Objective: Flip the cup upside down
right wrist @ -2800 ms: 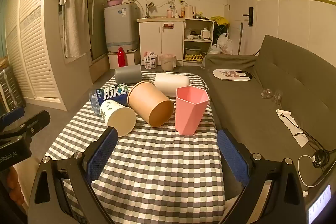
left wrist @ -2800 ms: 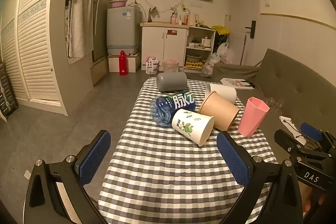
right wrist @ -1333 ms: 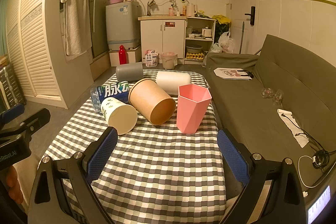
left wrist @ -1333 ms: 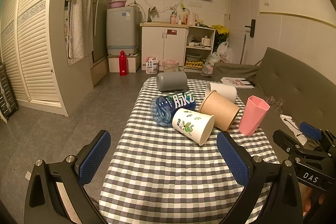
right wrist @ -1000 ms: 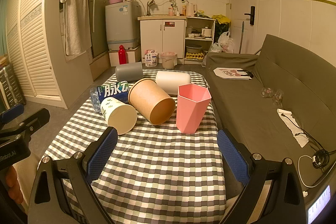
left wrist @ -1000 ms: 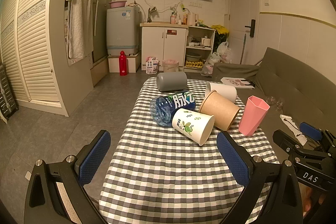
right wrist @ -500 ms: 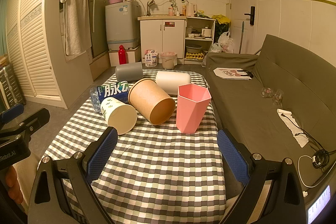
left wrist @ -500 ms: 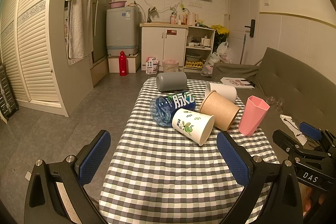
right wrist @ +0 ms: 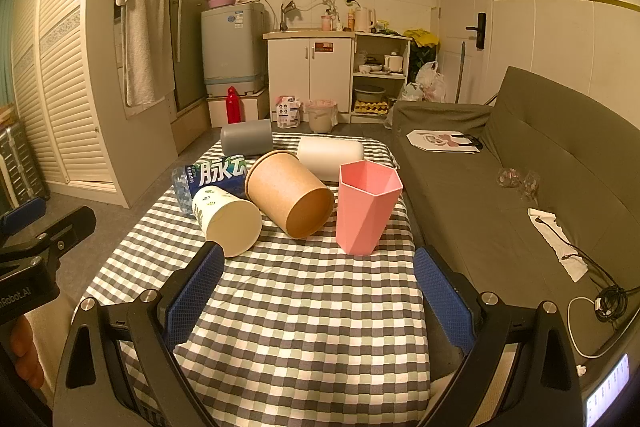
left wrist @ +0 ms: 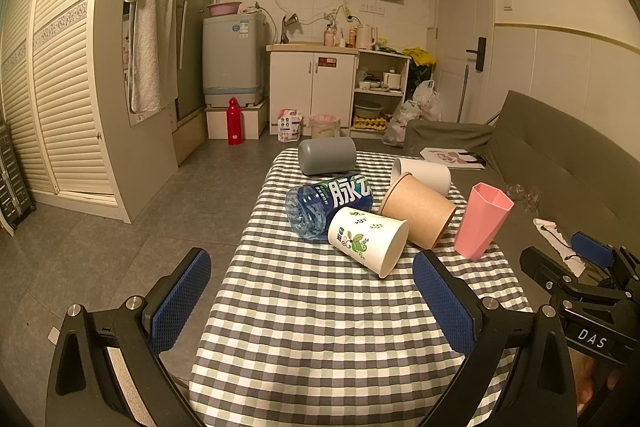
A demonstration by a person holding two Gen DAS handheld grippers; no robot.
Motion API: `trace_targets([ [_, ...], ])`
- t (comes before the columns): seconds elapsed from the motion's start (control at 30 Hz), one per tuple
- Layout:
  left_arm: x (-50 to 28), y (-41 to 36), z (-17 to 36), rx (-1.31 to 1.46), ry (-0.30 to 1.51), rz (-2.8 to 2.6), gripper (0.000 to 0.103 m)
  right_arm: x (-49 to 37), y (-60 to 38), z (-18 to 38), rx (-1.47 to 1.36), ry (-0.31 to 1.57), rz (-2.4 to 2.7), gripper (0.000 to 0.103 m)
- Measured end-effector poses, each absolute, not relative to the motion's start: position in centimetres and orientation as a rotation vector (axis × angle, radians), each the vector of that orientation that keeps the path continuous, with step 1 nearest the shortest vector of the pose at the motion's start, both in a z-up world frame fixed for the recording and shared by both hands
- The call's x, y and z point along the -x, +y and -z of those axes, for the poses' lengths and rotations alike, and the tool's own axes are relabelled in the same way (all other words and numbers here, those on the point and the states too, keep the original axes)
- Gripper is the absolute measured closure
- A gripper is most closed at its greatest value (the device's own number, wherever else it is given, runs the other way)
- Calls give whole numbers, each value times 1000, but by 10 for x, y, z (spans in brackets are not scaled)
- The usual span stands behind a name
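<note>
A pink faceted cup point(right wrist: 366, 207) stands upright, mouth up, at the right side of the checkered table point(right wrist: 304, 307); it also shows in the left wrist view point(left wrist: 482, 221). My right gripper point(right wrist: 316, 297) is open and empty, a short way in front of the cup. My left gripper point(left wrist: 312, 301) is open and empty over the table's near end. The right gripper's body shows at the right edge of the left wrist view.
Lying on their sides behind the pink cup are a brown paper cup point(right wrist: 290, 199), a white leaf-print paper cup point(right wrist: 228, 223), a blue water bottle point(right wrist: 210, 177), a grey cup point(right wrist: 246, 143) and a white cup point(right wrist: 330, 153). A grey sofa point(right wrist: 520, 187) runs along the right.
Almost nothing differs. The right wrist view has shifted very slightly toward the cups since the earliest frame. Both grippers stay open and no object has moved.
</note>
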State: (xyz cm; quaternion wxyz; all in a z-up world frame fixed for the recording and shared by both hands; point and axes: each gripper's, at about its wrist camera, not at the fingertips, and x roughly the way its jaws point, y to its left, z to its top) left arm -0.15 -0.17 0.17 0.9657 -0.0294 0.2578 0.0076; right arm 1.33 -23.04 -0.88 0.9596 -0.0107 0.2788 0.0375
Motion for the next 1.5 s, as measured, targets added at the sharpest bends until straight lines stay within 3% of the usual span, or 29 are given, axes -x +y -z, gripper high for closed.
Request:
trace_targets([
  [0.5,-7,-1,5,50,547,-22,0,-21,-235,12,-22,598,-44,7],
  [1.23,-62,1,52,18,706,-55,0,-157,-264,61,-7,725,13,9],
  [1.4,-66,1,55,15,722,-53,0,-170,-260,69,2,747,-14,27],
  [1.47,-66,2,54,16,722,-54,0,-172,-260,71,-3,760,-22,42],
  [1.5,-66,2,54,18,721,-53,0,-172,-259,70,-3,760,-25,42],
])
